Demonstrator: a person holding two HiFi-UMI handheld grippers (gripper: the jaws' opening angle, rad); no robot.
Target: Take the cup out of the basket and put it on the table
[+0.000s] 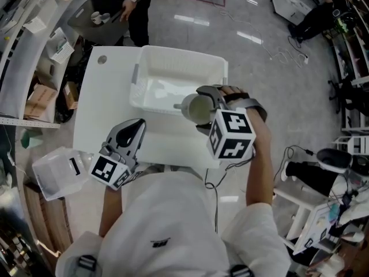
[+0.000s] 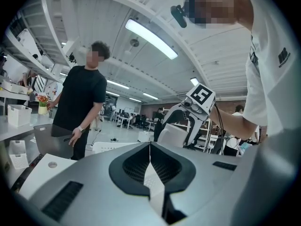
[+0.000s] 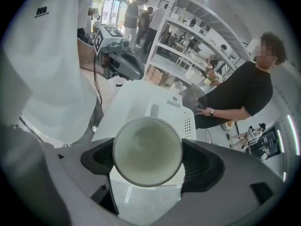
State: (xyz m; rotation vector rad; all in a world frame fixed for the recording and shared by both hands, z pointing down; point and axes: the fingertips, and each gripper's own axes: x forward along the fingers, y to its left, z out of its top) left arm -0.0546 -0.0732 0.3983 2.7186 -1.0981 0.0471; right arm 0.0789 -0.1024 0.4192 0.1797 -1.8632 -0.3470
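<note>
My right gripper [image 1: 202, 106] is shut on a white cup [image 1: 195, 109], one jaw on each side of its wall. The cup hangs above the near right rim of the white basket [image 1: 179, 56], its handle toward the basket. In the right gripper view the cup's empty mouth [image 3: 147, 151] faces the camera, with the basket [image 3: 189, 122] and white table [image 3: 126, 102] below. My left gripper [image 1: 139, 123] hovers over the table's near left part [image 1: 106, 105], jaws together and nothing in them [image 2: 150, 147]. From the left gripper view the right gripper with the cup [image 2: 172, 135] shows ahead.
A person in a black shirt [image 1: 130, 4] stands at the table's far side beside a grey chair [image 1: 92, 25]. A clear plastic box [image 1: 57, 172] sits off the table's near left corner. Shelving [image 1: 23, 45] runs along the left; cables lie on the floor [image 1: 277, 51].
</note>
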